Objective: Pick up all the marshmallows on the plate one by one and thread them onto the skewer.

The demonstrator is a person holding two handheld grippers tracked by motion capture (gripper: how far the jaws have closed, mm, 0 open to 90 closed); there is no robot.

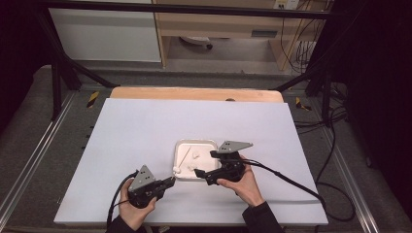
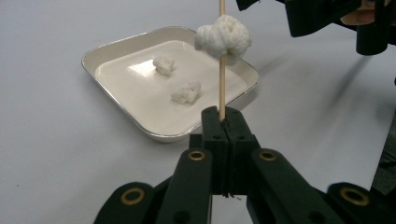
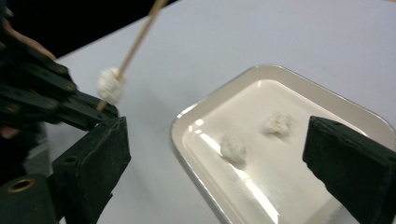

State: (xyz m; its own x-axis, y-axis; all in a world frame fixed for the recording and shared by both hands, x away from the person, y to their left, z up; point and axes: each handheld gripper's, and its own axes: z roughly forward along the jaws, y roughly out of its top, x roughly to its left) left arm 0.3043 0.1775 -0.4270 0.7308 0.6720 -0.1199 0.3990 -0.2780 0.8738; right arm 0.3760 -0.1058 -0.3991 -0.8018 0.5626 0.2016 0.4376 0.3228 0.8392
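While the left gripper (image 2: pixel 223 122) holds its jaws clamped together on the lower end of a skewer (image 2: pixel 222 88), one white lump (image 2: pixel 223 37) sits threaded on the stick partway up, clear of the table. Left gripper view: skewer rises at 12 o'clock from the jaw tips and runs off the top edge; lump impaled, hanging over the near corner of the tray (image 2: pixel 116 45).

High view: left gripper (image 1: pixel 171 180) at about 7 o'clock from the tray (image 1: pixel 180 145), jaws pointing toward it; skewer (image 1: pixel 184 158) slants up over the tray's left part, with the lump (image 1: pixel 177 170) low on it, at the tray's near-left corner.

Right gripper (image 1: pixel 204 165) lies at 4 o'clock from the tray centre, jaws apart, nothing between them. Right gripper view: both jaws spread wide, one at lower left, one at lower right, tray (image 3: pixel 210 100) between and beyond them.

Two loose lumps rest on the tray floor, close together but apart: first lump (image 3: pixel 233 148), second lump (image 3: pixel 277 123). Same pair in the left gripper view: first lump (image 2: pixel 186 92) nearer, second lump (image 2: pixel 164 64) farther.

Tray sits on a white table (image 1: pixel 136 136), just right of centre, toward the near edge. Each gripper is held by a hand; right hand (image 1: pixel 245 187) at 5 o'clock from the tray.
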